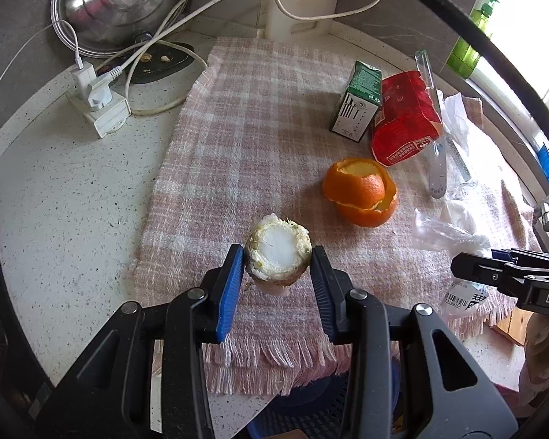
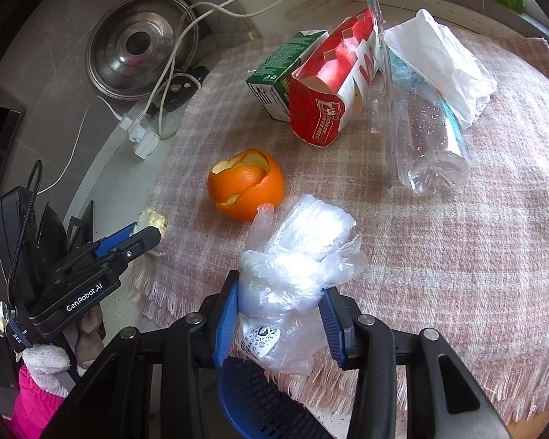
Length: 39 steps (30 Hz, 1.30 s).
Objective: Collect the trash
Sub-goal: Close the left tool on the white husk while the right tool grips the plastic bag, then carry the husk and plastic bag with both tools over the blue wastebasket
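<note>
The crumpled clear plastic bag (image 2: 292,274), low in the middle of the right wrist view, is light, soft and slippery, so it is best pinched at its thick bunched part; the right gripper (image 2: 280,323) has its fingers closed on it. The stubby white vegetable stump (image 1: 278,252), firmer and probably heavier, sits clamped by its sides in the left gripper (image 1: 278,285). Both hang over the pink checked cloth (image 1: 260,117) on the speckled bench (image 1: 66,197), with a blue mesh basket (image 2: 260,402) below.

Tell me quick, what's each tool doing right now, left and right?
Left tool: closed on the corn cob stub.
Right tool: closed on the crumpled clear plastic bag.
</note>
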Each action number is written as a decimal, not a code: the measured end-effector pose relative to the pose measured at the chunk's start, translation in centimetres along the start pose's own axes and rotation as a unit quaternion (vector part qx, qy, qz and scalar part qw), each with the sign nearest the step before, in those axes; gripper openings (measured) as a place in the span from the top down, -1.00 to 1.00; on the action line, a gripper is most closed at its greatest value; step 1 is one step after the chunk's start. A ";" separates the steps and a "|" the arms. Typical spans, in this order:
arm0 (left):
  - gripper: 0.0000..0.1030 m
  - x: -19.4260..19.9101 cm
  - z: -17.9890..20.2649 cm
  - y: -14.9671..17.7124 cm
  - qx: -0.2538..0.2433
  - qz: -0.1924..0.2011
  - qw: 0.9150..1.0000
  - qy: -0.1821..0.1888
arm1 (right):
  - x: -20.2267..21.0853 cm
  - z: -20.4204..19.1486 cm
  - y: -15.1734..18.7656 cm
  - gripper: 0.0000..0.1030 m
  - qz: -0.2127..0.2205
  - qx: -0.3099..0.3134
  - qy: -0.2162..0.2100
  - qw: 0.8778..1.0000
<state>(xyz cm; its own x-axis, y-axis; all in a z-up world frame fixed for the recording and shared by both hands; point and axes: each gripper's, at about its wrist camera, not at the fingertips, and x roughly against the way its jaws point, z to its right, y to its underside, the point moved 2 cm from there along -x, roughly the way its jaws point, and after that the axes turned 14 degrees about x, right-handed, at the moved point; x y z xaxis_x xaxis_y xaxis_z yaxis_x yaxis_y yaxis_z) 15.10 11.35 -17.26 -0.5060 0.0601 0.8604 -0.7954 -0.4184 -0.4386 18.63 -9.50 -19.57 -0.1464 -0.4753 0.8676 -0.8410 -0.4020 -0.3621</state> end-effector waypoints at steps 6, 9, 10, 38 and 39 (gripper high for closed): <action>0.28 2.3 0.7 1.0 -0.007 0.012 1.000 0.010 | 1.5 -0.7 0.8 0.17 0.015 0.001 -0.006 1.000; 0.28 3.4 1.2 1.7 -0.011 0.019 1.000 0.015 | 2.5 -1.3 1.4 0.17 0.022 0.011 -0.005 1.000; 0.28 3.8 1.4 2.0 -0.013 0.021 1.000 0.016 | 2.8 -1.5 1.6 0.17 0.024 0.014 -0.005 1.000; 0.28 8.6 2.6 11.8 -0.019 0.013 0.999 0.038 | 9.5 -5.1 10.7 0.17 0.050 0.065 -0.003 0.997; 0.28 8.5 2.6 12.2 -0.017 0.011 0.999 0.038 | 9.4 -5.2 11.1 0.17 0.048 0.065 -0.003 0.997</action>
<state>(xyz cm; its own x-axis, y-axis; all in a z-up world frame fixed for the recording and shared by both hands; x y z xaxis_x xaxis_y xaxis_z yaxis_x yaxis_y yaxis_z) 1.95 4.41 -14.62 -0.5453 0.1201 0.8296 -0.7948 -0.3886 -0.4662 5.25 -14.38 -13.64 -0.2185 -0.5208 0.8252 -0.7488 -0.4527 -0.4840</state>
